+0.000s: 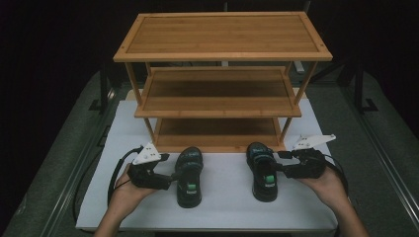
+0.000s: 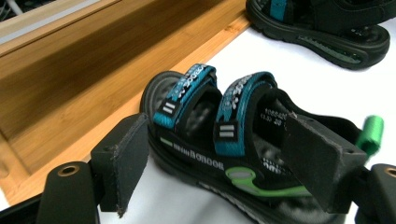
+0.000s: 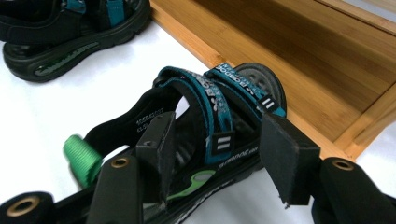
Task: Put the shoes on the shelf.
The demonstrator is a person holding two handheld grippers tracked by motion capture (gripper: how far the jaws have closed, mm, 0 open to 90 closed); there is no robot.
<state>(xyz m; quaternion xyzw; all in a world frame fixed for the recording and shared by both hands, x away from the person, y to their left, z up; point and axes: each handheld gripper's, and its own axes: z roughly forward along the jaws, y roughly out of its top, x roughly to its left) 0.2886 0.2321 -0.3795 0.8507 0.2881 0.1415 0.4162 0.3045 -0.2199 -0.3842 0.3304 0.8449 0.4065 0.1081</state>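
Two black sandals with teal straps and green heel loops lie on the white board (image 1: 225, 207), toes toward a bamboo rack. My left gripper (image 1: 169, 179) is at the outer side of the left sandal (image 1: 189, 174). In the left gripper view my left gripper (image 2: 222, 163) stands open, its pads (image 2: 123, 158) spread along the left sandal (image 2: 210, 135). My right gripper (image 1: 280, 164) is at the outer side of the right sandal (image 1: 263, 170). My right gripper (image 3: 222, 158) is also open, with the straps of the right sandal (image 3: 210, 107) between its pads (image 3: 287, 156).
The three-tier bamboo rack (image 1: 222, 98) stands just behind the sandals, its shelves bare; its bottom shelf edge (image 2: 93, 70) (image 3: 303, 60) lies close to the toes. Each gripper view shows the other sandal (image 2: 327, 28) (image 3: 70, 28) farther off. Grey table surrounds the board.
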